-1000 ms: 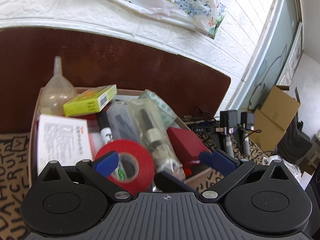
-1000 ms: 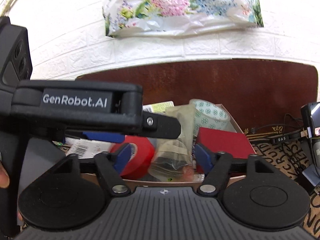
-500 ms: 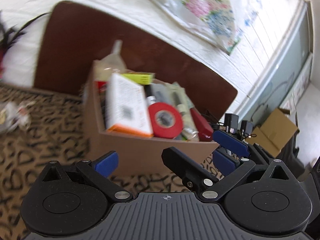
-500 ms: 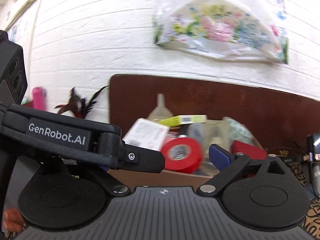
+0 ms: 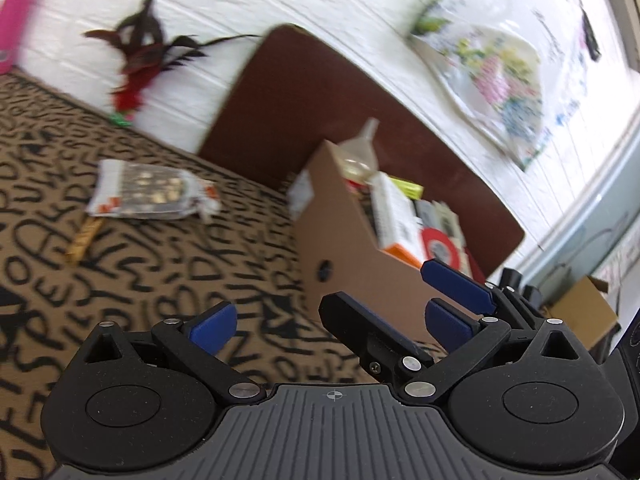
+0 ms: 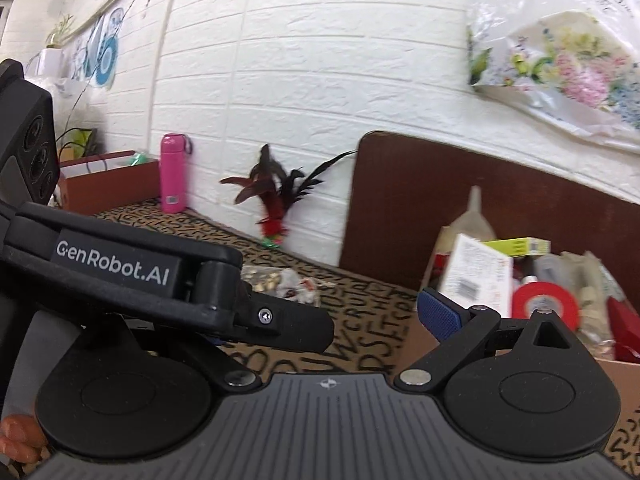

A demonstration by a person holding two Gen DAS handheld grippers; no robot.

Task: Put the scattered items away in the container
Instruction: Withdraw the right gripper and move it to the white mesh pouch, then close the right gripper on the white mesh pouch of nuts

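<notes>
Packet (image 5: 150, 194), somewhat blurred, lies well beyond left tool (image 5: 330, 322).

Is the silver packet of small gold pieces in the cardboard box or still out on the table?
Out. The packet lies flat on the patterned tablecloth, left of and apart from the cardboard box.

worktop (image 5: 120, 280): tan, black letter print | box (image 5: 344, 248): brown | tape roll (image 6: 546, 304): red | flask (image 6: 173, 172): pink | wall (image 6: 300, 60): white brick
</notes>
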